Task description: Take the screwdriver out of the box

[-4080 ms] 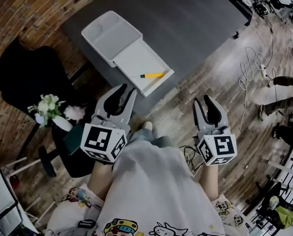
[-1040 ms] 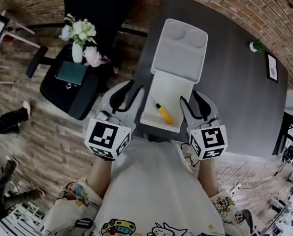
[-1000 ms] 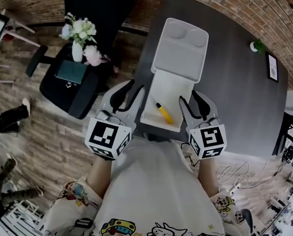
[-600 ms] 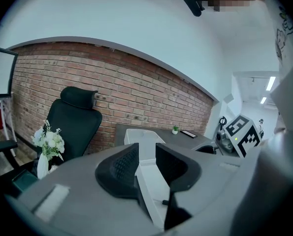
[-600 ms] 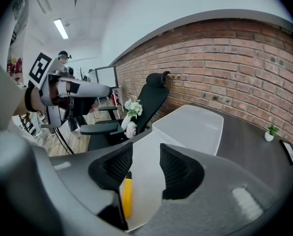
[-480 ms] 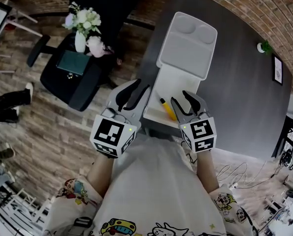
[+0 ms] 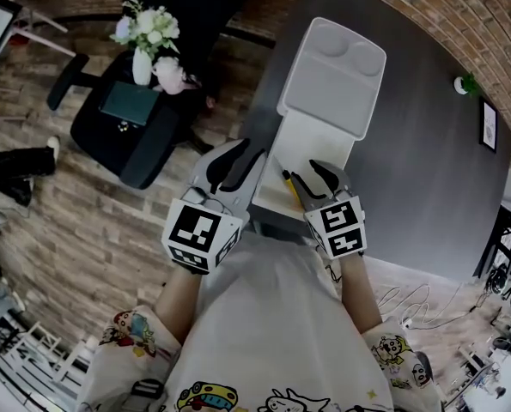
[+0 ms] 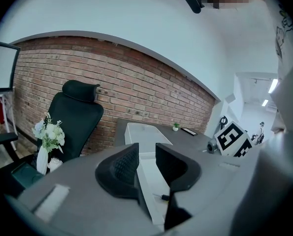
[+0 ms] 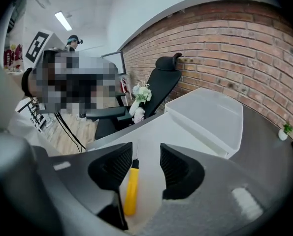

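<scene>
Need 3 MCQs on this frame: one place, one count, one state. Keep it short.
1. Where does the yellow-handled screwdriver lie?
A) in the white plastic box
B) on the floor
C) on a chair

2. How many round hollows does the box's open lid show?
A) one
B) two
C) four

3. The right claw is:
A) open, around the screwdriver
B) shut on it
C) shut, empty

Answers:
1 A, it rests on the box's white floor.
2 B, two sit side by side in the head view.
3 A, the jaws stand apart with the handle seen between them.
</scene>
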`<state>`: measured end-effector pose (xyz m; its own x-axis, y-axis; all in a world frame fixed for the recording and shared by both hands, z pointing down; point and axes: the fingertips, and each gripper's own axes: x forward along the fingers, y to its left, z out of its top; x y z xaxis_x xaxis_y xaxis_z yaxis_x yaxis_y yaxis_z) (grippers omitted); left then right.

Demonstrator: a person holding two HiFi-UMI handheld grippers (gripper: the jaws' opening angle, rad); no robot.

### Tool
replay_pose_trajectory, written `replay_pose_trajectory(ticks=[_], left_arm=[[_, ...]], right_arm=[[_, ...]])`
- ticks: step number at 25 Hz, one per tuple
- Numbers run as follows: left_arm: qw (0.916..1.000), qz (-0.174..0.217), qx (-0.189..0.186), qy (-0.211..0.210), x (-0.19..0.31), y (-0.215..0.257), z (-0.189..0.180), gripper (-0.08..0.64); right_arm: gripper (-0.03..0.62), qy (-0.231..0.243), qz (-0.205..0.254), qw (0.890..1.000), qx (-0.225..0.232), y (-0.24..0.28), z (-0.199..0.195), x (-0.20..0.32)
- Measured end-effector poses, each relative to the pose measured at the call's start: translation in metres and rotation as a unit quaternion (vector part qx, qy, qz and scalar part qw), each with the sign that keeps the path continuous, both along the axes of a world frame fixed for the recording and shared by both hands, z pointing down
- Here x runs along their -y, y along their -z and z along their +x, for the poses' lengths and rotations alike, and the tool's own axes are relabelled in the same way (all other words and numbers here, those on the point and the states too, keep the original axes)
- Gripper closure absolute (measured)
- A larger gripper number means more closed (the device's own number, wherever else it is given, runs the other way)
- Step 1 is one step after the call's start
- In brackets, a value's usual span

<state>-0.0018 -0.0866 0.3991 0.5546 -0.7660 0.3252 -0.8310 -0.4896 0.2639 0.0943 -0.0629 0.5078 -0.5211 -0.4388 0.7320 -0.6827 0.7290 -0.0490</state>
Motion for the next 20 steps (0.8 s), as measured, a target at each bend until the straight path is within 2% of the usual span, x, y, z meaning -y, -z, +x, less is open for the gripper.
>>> replay_pose_trajectory(ticks=[8, 14, 20], left_arm=[[0.9999, -0.007, -0.002, 0.014, 0.003, -0.006, -0.007, 0.449], [0.9997, -0.011, -0.004, 0.024, 0.004, -0.009, -0.013, 0.449], [0.9996, -0.012, -0.007, 0.026, 0.004, -0.01, -0.016, 0.449]], right_arm=[[0.403, 0.043, -0.04, 0.998, -0.023, -0.021, -0.011, -0.009], [0.402, 0.083, -0.079, 0.992, -0.053, -0.039, -0.016, -0.023], [0.402, 0.113, -0.085, 0.985, -0.099, -0.049, -0.015, -0.029]])
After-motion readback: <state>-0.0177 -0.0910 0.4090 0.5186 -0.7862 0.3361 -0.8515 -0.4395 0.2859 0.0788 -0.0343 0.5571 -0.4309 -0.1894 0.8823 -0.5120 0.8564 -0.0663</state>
